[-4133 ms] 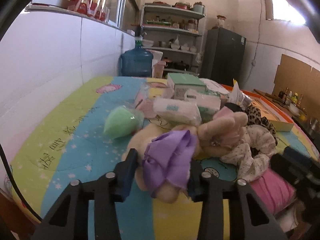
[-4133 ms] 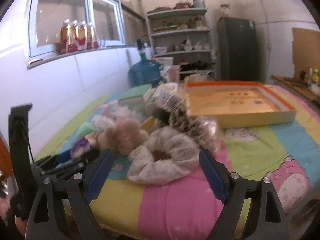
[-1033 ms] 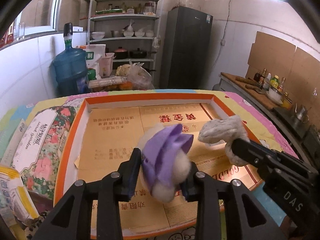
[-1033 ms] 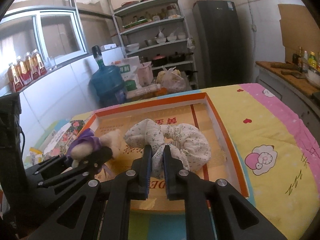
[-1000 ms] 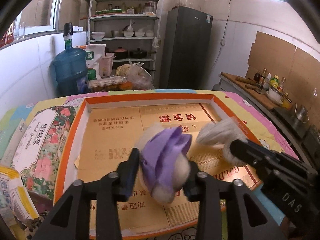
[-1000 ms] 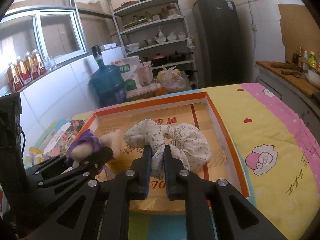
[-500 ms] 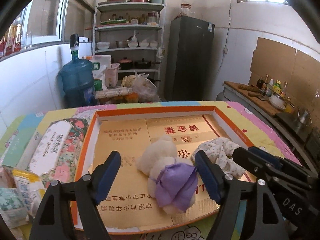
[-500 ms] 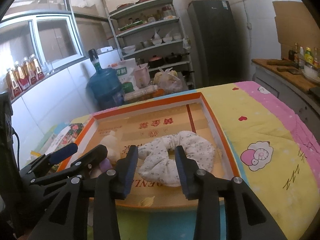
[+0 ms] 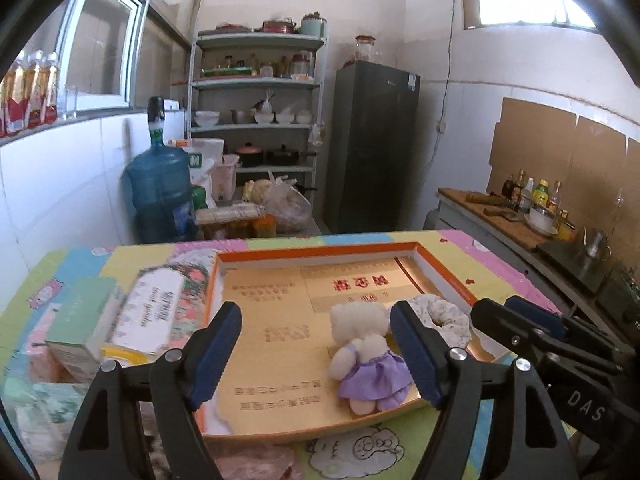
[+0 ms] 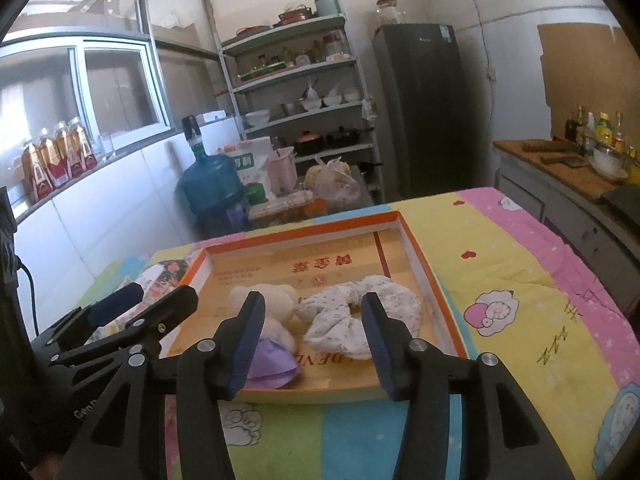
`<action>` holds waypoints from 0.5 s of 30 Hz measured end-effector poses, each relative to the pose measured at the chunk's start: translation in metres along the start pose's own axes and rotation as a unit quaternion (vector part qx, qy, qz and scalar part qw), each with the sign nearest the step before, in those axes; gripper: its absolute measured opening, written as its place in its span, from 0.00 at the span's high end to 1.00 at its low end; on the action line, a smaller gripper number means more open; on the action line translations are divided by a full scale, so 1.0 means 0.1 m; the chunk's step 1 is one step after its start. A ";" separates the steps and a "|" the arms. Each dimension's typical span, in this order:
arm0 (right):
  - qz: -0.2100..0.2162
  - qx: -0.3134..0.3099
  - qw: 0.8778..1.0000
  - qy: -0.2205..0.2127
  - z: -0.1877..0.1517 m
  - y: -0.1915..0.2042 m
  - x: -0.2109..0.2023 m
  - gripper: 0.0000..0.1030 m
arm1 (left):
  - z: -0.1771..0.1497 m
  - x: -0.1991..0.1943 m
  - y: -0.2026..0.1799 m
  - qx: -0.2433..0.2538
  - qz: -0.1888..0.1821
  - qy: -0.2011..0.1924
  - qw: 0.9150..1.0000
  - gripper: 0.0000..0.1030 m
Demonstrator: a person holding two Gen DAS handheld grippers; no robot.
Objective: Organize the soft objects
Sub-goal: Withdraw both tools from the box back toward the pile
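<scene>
Now both sets of jaws stand wide apart and hold nothing. The left gripper [image 9: 316, 350] has let go of the plush bear [image 9: 366, 354], which it clamped a second ago, and has drawn back toward the near edge of the table; the bear now lies on its back in the near right part of the orange-rimmed box lid [image 9: 256, 258], its purple dress [image 9: 376, 376] toward the camera. The right gripper [image 10: 310, 336] has likewise released the floral scrunchie [image 10: 362, 326], which lies flat in the lid just right of the bear [image 10: 266, 304], the two touching or nearly so. From the left wrist view the scrunchie [image 9: 442, 318] is partly hidden behind the left gripper's right finger, and the right gripper [image 9: 532, 328] reaches in from the right, above the lid's near right corner.

Four seconds ago the bear and scrunchie were in the heap of soft things on the cartoon-print table cover [image 10: 520, 280]; both now rest inside the lid.

Left of the lid, along the table's left side, lie a floral tissue pack [image 9: 154, 312], a green box [image 9: 80, 322] and more wrapped packs, blurred at the near left corner. Beyond the far edge stand a blue water jug [image 9: 160, 194], a shelf rack [image 9: 258, 120] with bowls and pots, and a dark fridge [image 9: 370, 146].
</scene>
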State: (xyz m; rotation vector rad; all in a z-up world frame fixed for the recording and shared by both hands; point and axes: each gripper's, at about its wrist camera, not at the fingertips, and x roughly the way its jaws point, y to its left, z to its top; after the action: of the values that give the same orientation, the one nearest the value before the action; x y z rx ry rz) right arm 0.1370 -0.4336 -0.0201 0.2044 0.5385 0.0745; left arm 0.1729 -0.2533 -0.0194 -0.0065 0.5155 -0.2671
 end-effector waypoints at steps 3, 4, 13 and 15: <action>0.000 -0.005 1.000 -0.007 0.00 0.10 -0.10 0.50 | 0.00 -0.14 0.07 0.003 0.009 -0.012 1.000 0.26; 0.000 -0.006 1.000 -0.009 0.00 0.13 -0.13 0.50 | 0.01 -0.18 0.10 0.003 0.011 -0.015 1.000 0.26; 0.000 -0.023 1.000 -0.021 -0.01 0.48 -0.34 0.50 | -0.02 -0.53 0.39 -0.002 0.023 -0.031 0.999 0.26; 0.001 -0.028 0.999 -0.023 -0.02 0.57 -0.38 0.50 | -0.03 -0.60 0.47 -0.003 0.025 -0.033 0.999 0.26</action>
State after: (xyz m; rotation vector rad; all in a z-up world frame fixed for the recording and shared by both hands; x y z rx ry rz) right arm 0.1022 -0.3819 0.0099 0.1523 0.4903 0.0855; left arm 0.1326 -0.1928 0.0036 -0.0076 0.4496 -0.2160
